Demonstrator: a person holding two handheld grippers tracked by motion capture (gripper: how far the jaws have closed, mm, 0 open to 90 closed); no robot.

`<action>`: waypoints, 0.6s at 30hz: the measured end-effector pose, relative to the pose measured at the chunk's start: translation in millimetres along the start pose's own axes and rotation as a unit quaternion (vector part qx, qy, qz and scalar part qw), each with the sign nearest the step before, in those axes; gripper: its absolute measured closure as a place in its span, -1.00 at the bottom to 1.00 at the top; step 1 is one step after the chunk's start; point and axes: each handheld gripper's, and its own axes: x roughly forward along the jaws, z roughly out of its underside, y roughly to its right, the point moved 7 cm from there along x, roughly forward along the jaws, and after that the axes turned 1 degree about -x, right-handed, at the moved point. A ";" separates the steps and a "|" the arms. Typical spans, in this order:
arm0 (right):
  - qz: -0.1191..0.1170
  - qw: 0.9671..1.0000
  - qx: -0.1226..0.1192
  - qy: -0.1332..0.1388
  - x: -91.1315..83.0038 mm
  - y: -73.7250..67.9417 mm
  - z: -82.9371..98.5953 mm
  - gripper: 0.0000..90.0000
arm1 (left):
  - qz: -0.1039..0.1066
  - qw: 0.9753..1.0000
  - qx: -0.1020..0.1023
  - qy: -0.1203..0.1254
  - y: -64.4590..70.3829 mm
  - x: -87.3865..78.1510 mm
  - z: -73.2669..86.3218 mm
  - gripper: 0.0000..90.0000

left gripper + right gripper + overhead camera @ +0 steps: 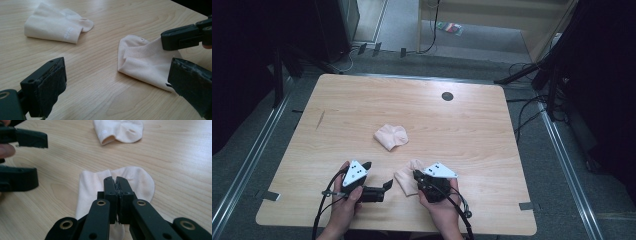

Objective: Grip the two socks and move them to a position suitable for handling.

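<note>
**Near sock pinched by the right gripper, left gripper spread beside it**

High view: two pale socks are seen on the wooden table (362, 100). The near sock (406, 176) lies at the front edge, between the two grippers, and the far sock (391, 136) lies folded toward the middle, well apart from both. The right gripper (116, 185) is clenched on the near sock's cloth, its jaws pressed together on a fold. The left gripper (117, 82) is held with its jaws spread wide and nothing between them.

From the left gripper, the near sock lies ahead and to the right, its ribbed cuff end at the right gripper's jaw and its long axis running across the left gripper's line of reach. The left gripper is judged the nearer free tool for the sock's loose end.

Small pale lettering is visible on the far sock, but it cannot be read.
</note>
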 end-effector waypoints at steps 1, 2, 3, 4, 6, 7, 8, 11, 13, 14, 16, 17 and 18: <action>0.000 1.000 0.000 0.000 0.0 0.0 0.0 0.97 | 0.000 1.000 0.000 0.000 0.0 0.0 0.0 -0.96; -0.003 1.000 0.002 0.004 -2.6 -1.5 -5.4 0.97 | 0.000 1.000 -0.002 -0.001 1.1 0.4 0.4 -0.96; -0.004 1.000 0.001 0.008 -4.0 -2.3 -9.4 0.97 | 0.007 1.000 -0.005 -0.002 3.6 1.1 0.9 -0.96; -0.006 1.000 0.003 0.011 -5.5 -3.8 -13.8 0.97 | 0.014 1.000 -0.005 -0.009 10.1 3.1 2.9 -0.96; -0.009 1.000 0.007 0.021 -8.9 -7.5 -24.0 0.97 | 0.017 1.000 -0.006 -0.010 13.6 4.4 3.8 -0.96; -0.010 1.000 0.005 0.025 -10.6 -9.7 -29.1 0.97 | 0.021 1.000 -0.008 -0.011 17.6 5.7 4.6 -0.96; -0.009 1.000 0.003 0.029 -12.3 -11.9 -34.4 0.97 | 0.025 1.000 -0.008 -0.012 21.7 7.2 5.4 -0.96; -0.010 0.999 0.002 0.037 -15.5 -15.4 -44.9 0.97 | 0.030 0.999 -0.005 -0.020 31.0 11.7 7.6 -0.96; -0.014 0.999 0.006 0.044 -18.1 -19.5 -54.8 0.97 | 0.025 0.999 -0.010 -0.024 35.0 15.1 7.5 -0.96; -0.014 0.999 0.002 0.049 -18.8 -24.3 -63.1 0.97 | 0.021 0.999 -0.017 -0.027 36.8 17.3 5.7 -0.96; -0.019 0.998 -0.002 0.052 -19.1 -30.3 -70.1 0.97 | 0.009 0.999 -0.021 -0.033 36.2 20.0 3.7 -0.95; -0.019 0.998 -0.002 0.052 -19.1 -30.3 -70.1 0.97 | 0.009 0.999 -0.021 -0.033 36.2 20.0 3.7 -0.90; -0.022 0.998 -0.004 0.053 -19.4 -33.5 -73.6 0.97 | -0.004 0.999 -0.028 -0.034 34.9 21.9 2.5 -0.90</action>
